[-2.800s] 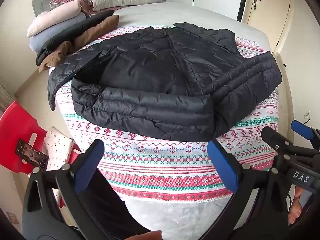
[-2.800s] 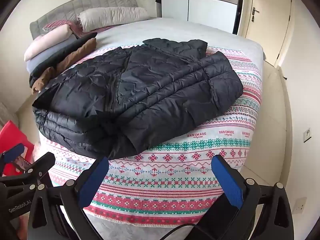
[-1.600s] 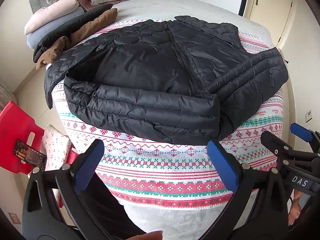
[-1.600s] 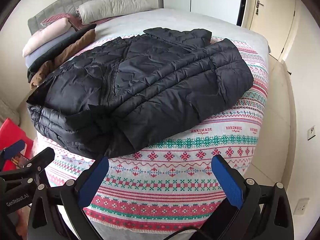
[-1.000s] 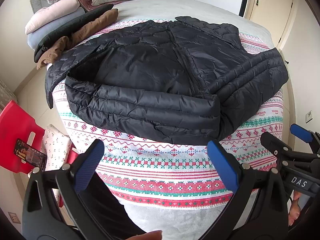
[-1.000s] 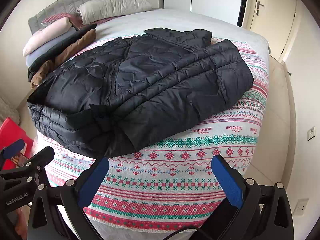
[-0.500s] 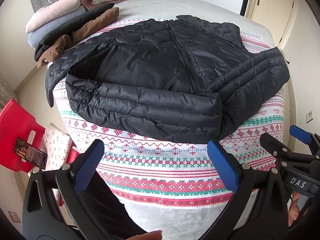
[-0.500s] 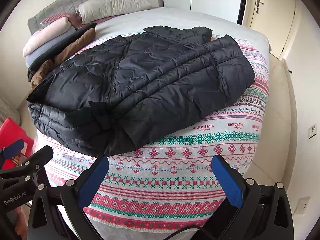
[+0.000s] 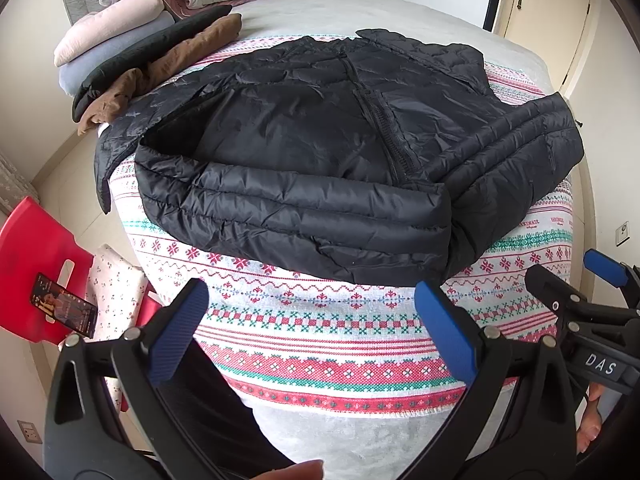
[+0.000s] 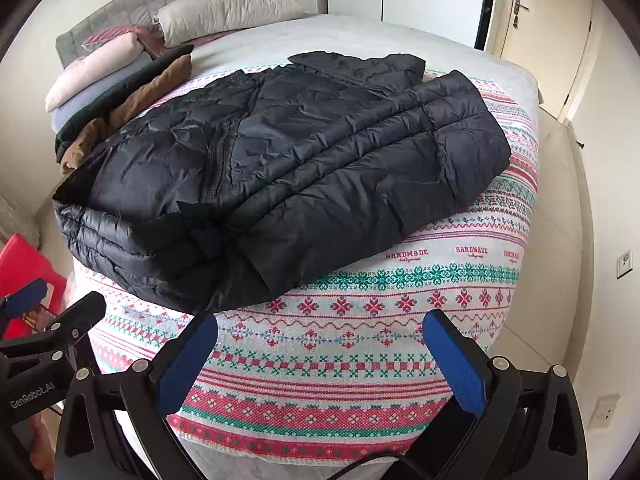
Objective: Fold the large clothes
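Bedroom, bed (image 9: 360, 12) under a patterned blanket (image 9: 320, 344). Far left: stacked folded clothes (image 9: 132, 52). My left gripper (image 9: 312, 330) has fingers spread, holding nothing. Black puffer jacket (image 9: 320, 152) lies mid-blanket, partly folded, left sleeve (image 9: 106, 160) hanging off the bed edge. My right gripper (image 10: 320, 354) is likewise spread, empty. Risk: slick puffy fabric slips a shallow pinch, and the fold springs open.

Right claw (image 9: 600, 280) body, seen from the left wrist: white letters "DAS".
Left claw (image 10: 48, 300) body, seen from the right wrist: white lettering "GenRobot.AI".
Patterned blanket (image 10: 360, 344), white band: "HANDMADE" in red, repeated along the band; the smaller script beneath each word is too small to read.
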`<state>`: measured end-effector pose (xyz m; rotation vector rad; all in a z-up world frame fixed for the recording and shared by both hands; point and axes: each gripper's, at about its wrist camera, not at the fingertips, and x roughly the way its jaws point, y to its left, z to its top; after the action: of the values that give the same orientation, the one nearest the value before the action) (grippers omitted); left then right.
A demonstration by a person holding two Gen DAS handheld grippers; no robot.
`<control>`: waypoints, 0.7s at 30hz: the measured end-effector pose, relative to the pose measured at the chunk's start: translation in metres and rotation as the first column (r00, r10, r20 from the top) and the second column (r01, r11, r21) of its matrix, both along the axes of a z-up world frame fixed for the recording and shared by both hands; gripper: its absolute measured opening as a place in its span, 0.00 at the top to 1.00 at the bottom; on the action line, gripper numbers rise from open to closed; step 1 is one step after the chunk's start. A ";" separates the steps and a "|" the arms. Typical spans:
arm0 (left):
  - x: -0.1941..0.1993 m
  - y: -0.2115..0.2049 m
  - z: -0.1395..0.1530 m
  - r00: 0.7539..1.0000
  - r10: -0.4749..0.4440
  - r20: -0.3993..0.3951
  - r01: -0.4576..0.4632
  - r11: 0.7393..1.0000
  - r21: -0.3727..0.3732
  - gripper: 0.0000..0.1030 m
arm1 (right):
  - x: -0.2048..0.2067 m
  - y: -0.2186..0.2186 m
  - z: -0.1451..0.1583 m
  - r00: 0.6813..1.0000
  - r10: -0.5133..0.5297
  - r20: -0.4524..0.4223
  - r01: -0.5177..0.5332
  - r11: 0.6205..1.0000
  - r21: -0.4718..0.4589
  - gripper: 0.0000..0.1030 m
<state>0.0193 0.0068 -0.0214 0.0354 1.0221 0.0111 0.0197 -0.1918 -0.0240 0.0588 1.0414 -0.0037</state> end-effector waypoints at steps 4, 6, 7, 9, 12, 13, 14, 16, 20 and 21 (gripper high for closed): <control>0.001 0.001 -0.002 1.000 0.001 -0.003 -0.001 1.000 0.005 0.01 | 0.001 0.000 -0.002 1.000 0.002 -0.004 -0.002 1.000 -0.003 0.00; 0.003 0.001 -0.003 1.000 0.006 -0.008 -0.006 1.000 0.002 0.01 | 0.002 0.000 -0.003 1.000 0.004 -0.006 -0.004 1.000 -0.006 0.00; 0.003 0.002 -0.004 1.000 0.007 -0.010 -0.007 1.000 0.001 0.01 | 0.002 0.000 -0.003 1.000 0.005 -0.006 -0.005 1.000 -0.008 0.00; 0.005 0.002 -0.005 1.000 0.000 -0.007 -0.001 1.000 -0.003 0.01 | 0.004 0.000 -0.003 1.000 0.007 -0.007 -0.007 1.000 -0.012 0.00; 0.010 0.002 -0.002 0.999 -0.039 0.026 0.039 0.999 -0.014 0.01 | 0.009 -0.001 -0.003 1.000 0.011 -0.009 -0.012 1.000 -0.028 0.00; 0.013 0.003 -0.001 0.997 -0.058 0.046 0.059 0.998 -0.025 0.01 | 0.012 -0.002 -0.003 1.000 0.016 -0.010 -0.016 0.999 -0.035 0.00; 0.015 0.004 0.002 0.994 -0.075 0.076 0.078 0.996 -0.038 0.01 | 0.015 -0.003 -0.002 1.000 0.021 -0.010 -0.022 0.999 -0.042 0.00; 0.022 0.005 0.006 0.989 -0.106 0.102 0.108 0.994 -0.010 0.01 | 0.022 -0.006 0.002 0.999 0.039 -0.006 -0.040 0.998 -0.053 0.00; 0.051 0.007 0.013 0.977 -0.211 0.043 0.209 0.977 0.041 0.01 | 0.043 -0.013 0.012 0.996 0.092 -0.005 -0.093 0.993 -0.080 0.00; 0.059 0.011 0.018 0.975 -0.219 0.044 0.217 0.975 0.037 0.01 | 0.050 -0.015 0.016 0.994 0.108 -0.007 -0.109 0.990 -0.088 0.00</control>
<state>0.0779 0.0183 -0.0032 0.1755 0.9658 -0.1715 0.0696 -0.2066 -0.0077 -0.0779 1.0441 0.0492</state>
